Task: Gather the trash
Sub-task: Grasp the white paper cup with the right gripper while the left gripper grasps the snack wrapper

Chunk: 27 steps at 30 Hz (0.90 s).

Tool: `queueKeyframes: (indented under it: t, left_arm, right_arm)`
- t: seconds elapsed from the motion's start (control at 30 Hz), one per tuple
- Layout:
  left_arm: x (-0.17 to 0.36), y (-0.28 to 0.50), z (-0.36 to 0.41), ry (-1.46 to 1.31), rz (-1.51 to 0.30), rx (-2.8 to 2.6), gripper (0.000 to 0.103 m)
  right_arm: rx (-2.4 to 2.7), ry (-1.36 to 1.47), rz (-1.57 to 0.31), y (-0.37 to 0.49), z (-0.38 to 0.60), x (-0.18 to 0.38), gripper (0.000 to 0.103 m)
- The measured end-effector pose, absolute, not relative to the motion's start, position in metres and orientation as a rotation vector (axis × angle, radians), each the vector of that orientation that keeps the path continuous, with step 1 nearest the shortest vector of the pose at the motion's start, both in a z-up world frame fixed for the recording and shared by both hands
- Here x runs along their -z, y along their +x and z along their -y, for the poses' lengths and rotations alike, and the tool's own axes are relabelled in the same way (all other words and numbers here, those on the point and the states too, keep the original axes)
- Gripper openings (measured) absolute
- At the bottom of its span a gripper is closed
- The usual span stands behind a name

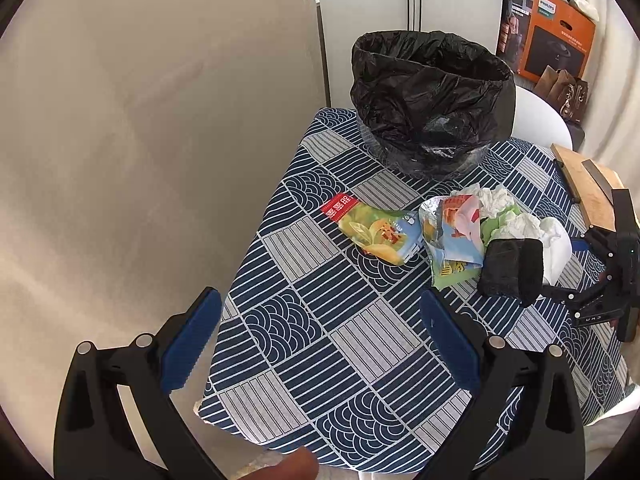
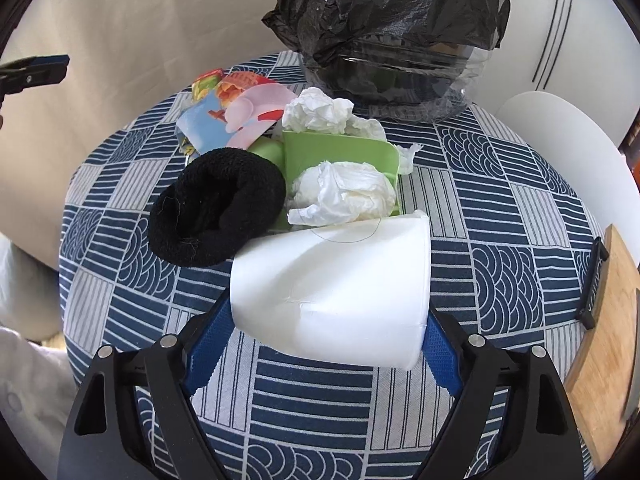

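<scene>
The white paper cup (image 2: 336,284) lay on its side on the bench (image 2: 500,216), just in front of the black-lined bin (image 2: 392,28), its long axis running toward the bin. The right gripper (image 2: 324,344) straddled it, fingers beside its walls; whether they pressed I could not tell. The left gripper (image 1: 320,340) stood spread, empty.

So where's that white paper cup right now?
The white cup lies on its side between the right gripper's fingers, just in front of the crumpled tissue and beside the black sock.

Bright even daylight, soft shadows, sharp focus, fisheye warp w/ dark corners
</scene>
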<state>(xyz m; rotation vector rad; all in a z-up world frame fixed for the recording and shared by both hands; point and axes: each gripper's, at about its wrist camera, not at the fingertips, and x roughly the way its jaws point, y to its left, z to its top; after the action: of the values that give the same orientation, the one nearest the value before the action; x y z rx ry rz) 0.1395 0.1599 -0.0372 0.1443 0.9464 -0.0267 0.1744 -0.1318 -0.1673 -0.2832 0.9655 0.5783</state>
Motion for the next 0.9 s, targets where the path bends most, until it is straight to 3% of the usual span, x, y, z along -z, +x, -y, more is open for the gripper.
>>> queueKeyframes:
  t: [0.4, 0.6, 0.9]
  left_arm:
    - [0.053, 0.13, -0.139, 0.12, -0.978, 0.023, 0.097]
    - [0.057, 0.135, -0.129, 0.118, -0.954, 0.013, 0.097]
    - [0.07, 0.169, -0.124, 0.109, -0.983, 0.073, 0.097]
  right_arm:
    - [-0.528, -0.214, -0.91, 0.152, 0.19, 0.139, 0.079]
    - [-0.502, -0.213, -0.904, 0.139, 0.212, 0.13, 0.065]
    - [-0.435, -0.167, -0.937, 0.129, 0.225, 0.139, 0.065]
